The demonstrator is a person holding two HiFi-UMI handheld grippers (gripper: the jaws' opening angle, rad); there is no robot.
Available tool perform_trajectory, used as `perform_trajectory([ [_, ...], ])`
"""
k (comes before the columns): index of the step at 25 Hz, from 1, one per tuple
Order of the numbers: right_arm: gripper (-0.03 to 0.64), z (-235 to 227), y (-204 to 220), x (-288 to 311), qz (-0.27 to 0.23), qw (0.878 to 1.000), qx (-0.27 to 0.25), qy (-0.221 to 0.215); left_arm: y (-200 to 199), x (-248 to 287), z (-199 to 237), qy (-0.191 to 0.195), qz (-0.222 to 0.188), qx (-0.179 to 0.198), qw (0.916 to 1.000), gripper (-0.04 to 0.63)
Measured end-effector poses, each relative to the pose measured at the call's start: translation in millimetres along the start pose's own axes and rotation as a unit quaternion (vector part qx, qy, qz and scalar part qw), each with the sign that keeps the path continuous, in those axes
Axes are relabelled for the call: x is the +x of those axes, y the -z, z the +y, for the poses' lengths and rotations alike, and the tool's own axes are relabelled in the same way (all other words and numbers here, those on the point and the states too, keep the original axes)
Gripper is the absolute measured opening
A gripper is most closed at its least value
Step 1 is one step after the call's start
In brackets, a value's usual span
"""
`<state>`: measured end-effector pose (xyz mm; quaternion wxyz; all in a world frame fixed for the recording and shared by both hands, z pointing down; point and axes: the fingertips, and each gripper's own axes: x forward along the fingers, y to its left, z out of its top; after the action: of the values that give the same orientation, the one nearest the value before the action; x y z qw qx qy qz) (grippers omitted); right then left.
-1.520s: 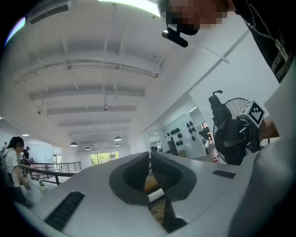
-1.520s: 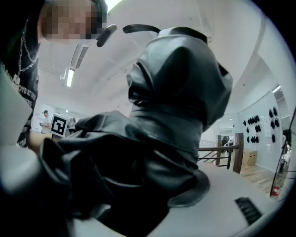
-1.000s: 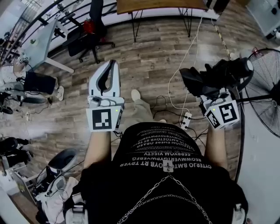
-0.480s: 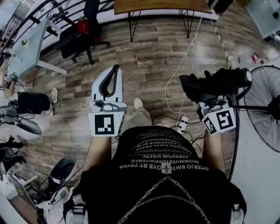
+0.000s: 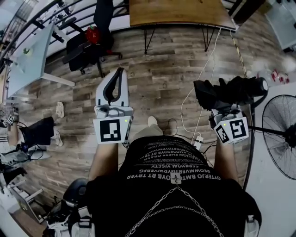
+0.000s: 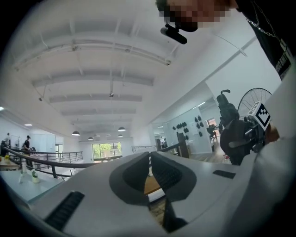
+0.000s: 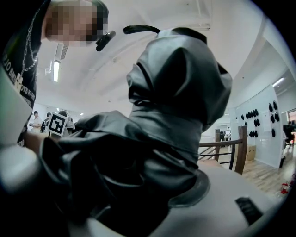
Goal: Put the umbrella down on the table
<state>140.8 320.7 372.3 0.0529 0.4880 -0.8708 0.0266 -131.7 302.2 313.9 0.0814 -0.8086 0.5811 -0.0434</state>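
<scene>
A folded black umbrella point(image 5: 230, 91) lies crosswise in my right gripper point(image 5: 227, 106), which is shut on it at the right of the head view. In the right gripper view the umbrella's point(image 7: 172, 106) crumpled fabric fills the picture and hides the jaws' tips. My left gripper point(image 5: 120, 71) is held level at the left with its white jaws touching at the tips and nothing between them; its own view shows the same shut left gripper point(image 6: 149, 161). The wooden table point(image 5: 180, 12) stands ahead, at the top of the head view, apart from both grippers.
A black office chair point(image 5: 95, 34) with something red on it stands left of the table. A white desk point(image 5: 30, 58) is at far left. A standing fan point(image 5: 277, 139) is at the right. A power strip point(image 5: 199, 140) and cables lie on the wood floor.
The wooden table has come further into view at the top and the floor has slid toward me. Both grippers keep their poses, the right one still closed on the umbrella.
</scene>
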Motion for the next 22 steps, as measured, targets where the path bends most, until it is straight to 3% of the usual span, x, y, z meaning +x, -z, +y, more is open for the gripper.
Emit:
perform_trajectory([
  [5, 0.291, 5.3, -13.7, 49.2, 0.001, 1.000, -0.003, 0.000, 3.8, 23.9, 42.6, -0.003, -0.011, 0.005, 0.9999, 0.037],
  [9, 0.291, 17.4, -20.1, 70.6, 0.008, 1.000, -0.023, 0.001, 9.1, 38.9, 58.7, 0.012, -0.022, -0.011, 0.9996, 0.037],
  [16, 0.291, 35.2, -24.4, 76.2, 0.026, 0.999, -0.028, 0.000, 27.8, 62.7, 57.7, 0.043, -0.012, -0.045, 0.9980, 0.037],
  [22, 0.291, 25.0, -22.4, 79.6, 0.016, 1.000, -0.009, -0.001, 36.5, 75.6, 49.3, 0.054, -0.005, -0.038, 0.9978, 0.037],
])
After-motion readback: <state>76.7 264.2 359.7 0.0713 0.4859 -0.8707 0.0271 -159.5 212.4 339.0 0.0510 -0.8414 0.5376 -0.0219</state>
